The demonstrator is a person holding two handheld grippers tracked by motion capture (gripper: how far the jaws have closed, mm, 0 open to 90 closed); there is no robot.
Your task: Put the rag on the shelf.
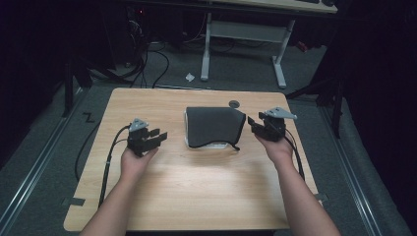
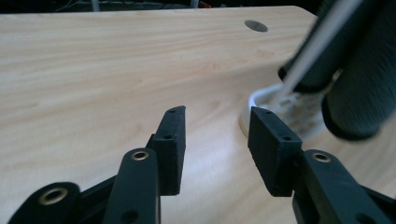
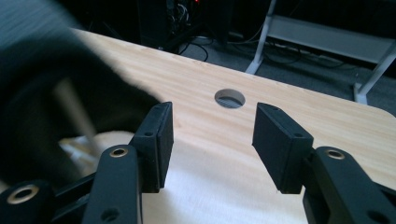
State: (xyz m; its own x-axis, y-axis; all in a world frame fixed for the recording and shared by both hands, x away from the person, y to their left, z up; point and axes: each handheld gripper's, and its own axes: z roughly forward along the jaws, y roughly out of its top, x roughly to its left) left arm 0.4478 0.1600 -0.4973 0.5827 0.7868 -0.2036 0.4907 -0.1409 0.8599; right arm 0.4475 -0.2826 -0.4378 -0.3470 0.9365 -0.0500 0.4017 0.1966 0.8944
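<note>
Both tools stood open and empty over the tabletop (image 1: 196, 182), the left tool (image 1: 156, 135) and right tool (image 1: 254, 123) flanking a dark cloth (image 1: 214, 125) draped over a white basket (image 2: 299, 109). The cloth lay between them, just beside each. The approach looked under way; next, each tool likely needed to close on a cloth edge.

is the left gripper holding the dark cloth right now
No: in the high view the left gripper hangs open over bare wood, well apart from the dark cloth draped on the white rack.
</note>
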